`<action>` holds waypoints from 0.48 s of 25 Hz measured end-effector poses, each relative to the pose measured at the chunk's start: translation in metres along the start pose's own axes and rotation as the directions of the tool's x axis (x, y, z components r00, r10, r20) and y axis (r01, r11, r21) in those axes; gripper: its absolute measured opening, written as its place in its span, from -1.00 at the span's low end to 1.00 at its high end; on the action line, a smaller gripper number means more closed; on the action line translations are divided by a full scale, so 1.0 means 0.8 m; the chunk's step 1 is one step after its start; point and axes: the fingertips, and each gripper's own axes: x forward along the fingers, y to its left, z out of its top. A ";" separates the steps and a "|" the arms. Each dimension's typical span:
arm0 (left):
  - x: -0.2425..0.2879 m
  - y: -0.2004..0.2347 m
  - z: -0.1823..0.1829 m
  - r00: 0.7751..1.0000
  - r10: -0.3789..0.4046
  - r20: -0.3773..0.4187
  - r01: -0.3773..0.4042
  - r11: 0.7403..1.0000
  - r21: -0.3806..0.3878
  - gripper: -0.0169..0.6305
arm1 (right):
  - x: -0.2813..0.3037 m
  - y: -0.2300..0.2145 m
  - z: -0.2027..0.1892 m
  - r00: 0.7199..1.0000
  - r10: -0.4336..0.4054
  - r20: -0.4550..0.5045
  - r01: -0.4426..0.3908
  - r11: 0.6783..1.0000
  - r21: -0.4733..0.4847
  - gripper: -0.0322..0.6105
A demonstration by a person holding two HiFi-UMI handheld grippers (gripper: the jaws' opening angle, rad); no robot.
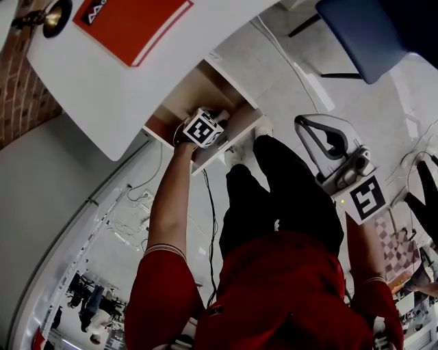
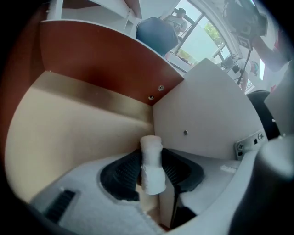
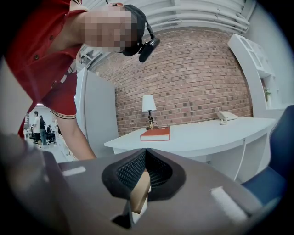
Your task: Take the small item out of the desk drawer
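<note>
The desk drawer (image 1: 195, 92) stands pulled out under the white desk (image 1: 96, 82). My left gripper (image 1: 205, 128) reaches into it at arm's length. In the left gripper view the left gripper (image 2: 152, 158) is shut on a small white cylindrical item (image 2: 152, 170), which stands upright between the black pads near the drawer's corner. The drawer floor (image 2: 73, 128) is tan, with a red-brown wall (image 2: 101, 59) behind and a white side wall (image 2: 206, 114). My right gripper (image 1: 330, 141) hangs away from the drawer at the right; its jaws (image 3: 146, 158) are shut with nothing in them.
A red book (image 1: 130, 20) and a lamp (image 1: 51, 15) rest on the desk top. A blue chair (image 1: 363, 31) stands to the right of the drawer. My legs (image 1: 274, 191) are just below the drawer front. Cables (image 1: 209, 205) trail on the floor.
</note>
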 end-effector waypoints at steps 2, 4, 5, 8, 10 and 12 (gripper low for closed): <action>0.001 0.003 0.000 1.000 0.001 -0.001 -0.001 1.000 0.001 -0.49 | -0.001 -0.001 -0.002 1.000 -0.006 -0.001 0.006 1.000 0.004 -0.86; 0.002 0.004 0.000 1.000 -0.002 0.000 0.002 1.000 0.004 -0.52 | -0.001 -0.002 -0.004 1.000 -0.009 -0.002 0.009 1.000 0.006 -0.86; 0.002 0.003 0.000 1.000 -0.002 -0.002 0.002 1.000 0.006 -0.52 | -0.002 -0.002 -0.005 1.000 -0.009 -0.004 0.009 1.000 0.006 -0.86; -0.002 0.002 0.001 1.000 0.010 -0.001 -0.010 1.000 0.009 -0.53 | -0.001 -0.001 -0.003 1.000 -0.008 0.000 0.008 1.000 0.009 -0.86; -0.007 0.001 0.005 1.000 0.017 0.017 -0.017 1.000 0.006 -0.53 | -0.001 0.001 -0.001 1.000 -0.006 0.003 0.006 1.000 0.009 -0.86; -0.013 0.001 0.010 0.999 0.027 0.041 -0.028 1.000 0.008 -0.53 | -0.001 0.004 0.000 1.000 -0.003 0.007 0.003 1.000 0.009 -0.86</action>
